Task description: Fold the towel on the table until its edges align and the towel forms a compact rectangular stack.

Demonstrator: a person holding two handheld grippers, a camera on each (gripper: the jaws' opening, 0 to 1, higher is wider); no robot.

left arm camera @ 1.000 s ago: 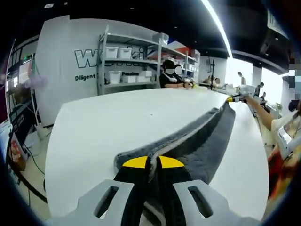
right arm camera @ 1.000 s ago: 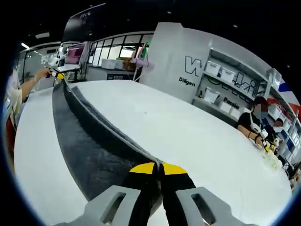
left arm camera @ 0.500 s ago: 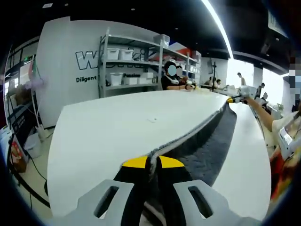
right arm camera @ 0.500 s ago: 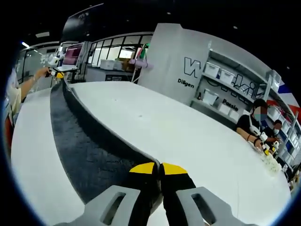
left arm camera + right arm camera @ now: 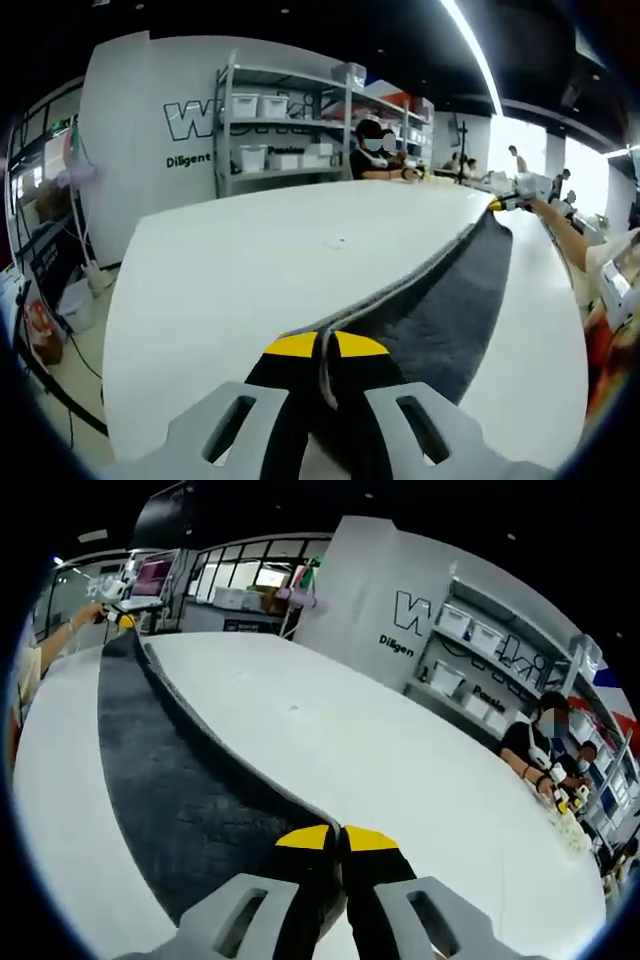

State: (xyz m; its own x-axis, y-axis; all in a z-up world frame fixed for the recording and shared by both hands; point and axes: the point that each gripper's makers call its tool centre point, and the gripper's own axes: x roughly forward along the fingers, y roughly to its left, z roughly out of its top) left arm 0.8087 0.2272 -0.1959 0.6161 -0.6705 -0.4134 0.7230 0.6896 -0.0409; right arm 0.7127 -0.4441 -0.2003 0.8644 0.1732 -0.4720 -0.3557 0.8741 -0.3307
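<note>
Towel (image 5: 450, 300) stretching taut over table (image 5: 230, 270); you're pinching its corners in left gripper (image 5: 325, 350) and right gripper (image 5: 338, 835)

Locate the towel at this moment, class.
The towel lies stretched across the white table, pinched at one end by the left gripper and at the other by the right gripper; in each view it runs from the jaws toward the other gripper.

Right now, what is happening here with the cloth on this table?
A person holds a dark grey towel stretched over a large white table. The left gripper is shut on one end of the towel and the right gripper on the other, so it runs in a long band between them. It is not yet a compact stack.
</note>
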